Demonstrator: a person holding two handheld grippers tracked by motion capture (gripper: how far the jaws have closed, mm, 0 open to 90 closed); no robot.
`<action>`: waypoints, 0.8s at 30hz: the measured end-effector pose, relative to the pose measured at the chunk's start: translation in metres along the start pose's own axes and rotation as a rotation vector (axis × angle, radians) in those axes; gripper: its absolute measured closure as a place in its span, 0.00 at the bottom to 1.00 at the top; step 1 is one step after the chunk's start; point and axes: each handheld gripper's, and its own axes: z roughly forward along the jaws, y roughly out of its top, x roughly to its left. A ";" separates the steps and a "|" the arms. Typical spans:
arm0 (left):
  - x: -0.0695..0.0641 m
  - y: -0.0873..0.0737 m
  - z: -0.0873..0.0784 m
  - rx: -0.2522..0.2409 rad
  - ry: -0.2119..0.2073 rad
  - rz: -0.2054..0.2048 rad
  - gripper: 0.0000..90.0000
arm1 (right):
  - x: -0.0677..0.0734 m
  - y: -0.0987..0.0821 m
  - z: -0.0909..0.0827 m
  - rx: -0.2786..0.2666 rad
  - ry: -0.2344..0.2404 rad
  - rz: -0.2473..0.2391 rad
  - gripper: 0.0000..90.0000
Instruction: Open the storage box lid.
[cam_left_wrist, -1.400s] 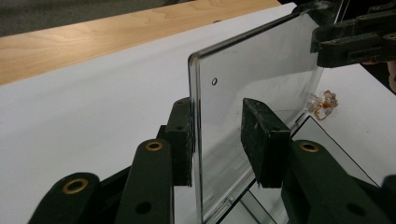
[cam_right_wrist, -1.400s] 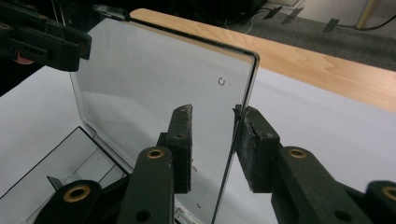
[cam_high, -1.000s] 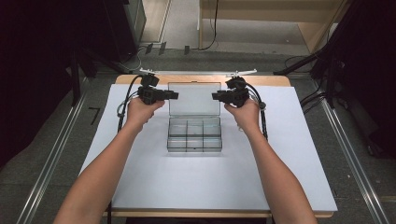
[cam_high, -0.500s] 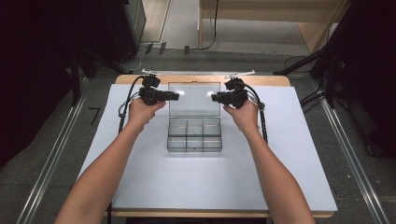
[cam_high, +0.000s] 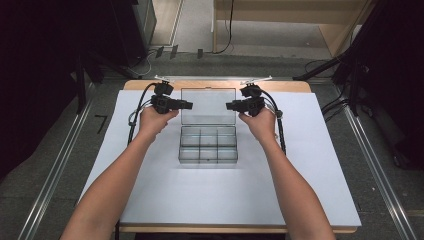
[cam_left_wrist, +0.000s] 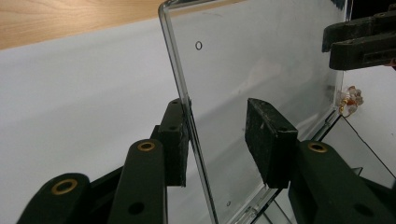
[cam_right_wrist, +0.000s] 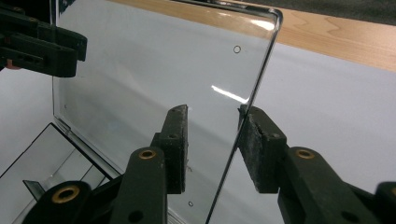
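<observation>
Clear box (cam_high: 208, 145) mid-table (cam_high: 300, 200), lid (cam_high: 208, 106) upright, edges hard to trace through glare. Left claw (cam_left_wrist: 217, 140) and right claw (cam_right_wrist: 212, 149) straddling opposite lid edges, just been opening, pads loose. Compartment contents unreadable.

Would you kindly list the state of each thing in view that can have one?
Clear plastic compartment box: open, compartments look empty.
Clear hinged lid: raised, standing about upright.
Left gripper: open, jaws have just been opening; lid edge between them, one pad against it, the other clear.
Right gripper: open, jaws have just been opening; lid edge between them, near one pad.
White table cover: lying flat.
</observation>
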 end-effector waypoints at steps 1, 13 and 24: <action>0.001 0.000 0.001 0.000 -0.003 -0.005 0.68 | -0.001 0.000 0.001 0.003 -0.001 0.003 0.72; 0.009 -0.003 0.010 0.037 -0.020 -0.062 0.65 | -0.006 -0.003 0.010 0.048 -0.003 0.042 0.70; 0.017 -0.005 0.017 0.071 -0.029 -0.109 0.62 | -0.010 -0.005 0.016 0.079 -0.001 0.082 0.68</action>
